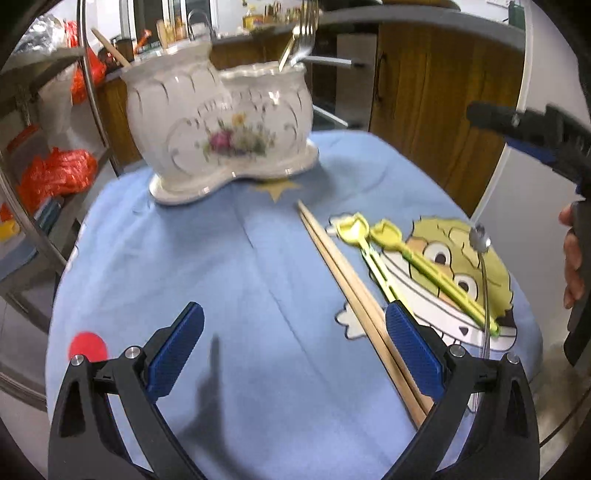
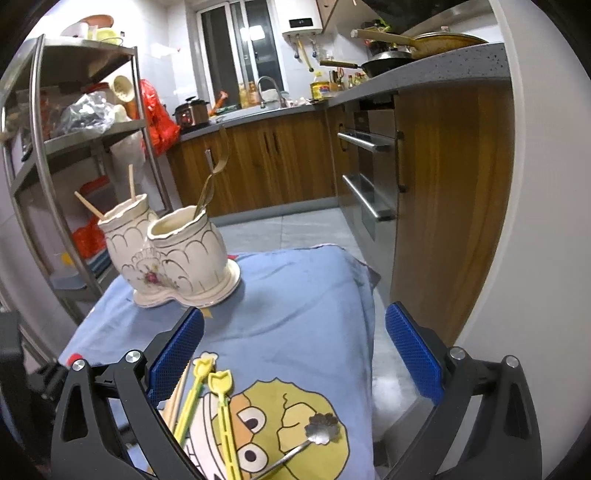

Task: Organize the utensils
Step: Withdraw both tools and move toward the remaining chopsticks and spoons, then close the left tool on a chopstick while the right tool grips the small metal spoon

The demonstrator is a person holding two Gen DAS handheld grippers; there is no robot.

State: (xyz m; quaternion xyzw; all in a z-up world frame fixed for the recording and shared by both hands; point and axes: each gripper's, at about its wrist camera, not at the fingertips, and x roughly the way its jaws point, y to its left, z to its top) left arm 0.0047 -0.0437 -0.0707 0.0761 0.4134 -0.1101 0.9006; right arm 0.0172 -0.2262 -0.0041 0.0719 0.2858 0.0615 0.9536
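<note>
A white floral two-cup ceramic holder (image 1: 221, 129) (image 2: 173, 258) stands at the far side of the blue cloth (image 1: 240, 277). Forks (image 1: 304, 33) stick out of its right cup, and chopstick ends (image 2: 131, 184) out of the left. A pair of wooden chopsticks (image 1: 351, 291) lies on the cloth by my left gripper's right finger. Right of them lie two yellow plastic picks (image 1: 417, 266) (image 2: 221, 406) and a small flower-headed metal spoon (image 1: 480, 240) (image 2: 321, 428). My left gripper (image 1: 295, 350) is open and empty. My right gripper (image 2: 295, 354) is open above the picks and spoon.
A metal shelf rack (image 2: 74, 129) with red bags stands left of the table. Wooden cabinets (image 2: 277, 162) and a grey counter lie behind, an oven front (image 2: 369, 177) to the right. The cloth drops off at the table's right edge (image 2: 365, 332). A hand (image 1: 572, 258) holds the right gripper.
</note>
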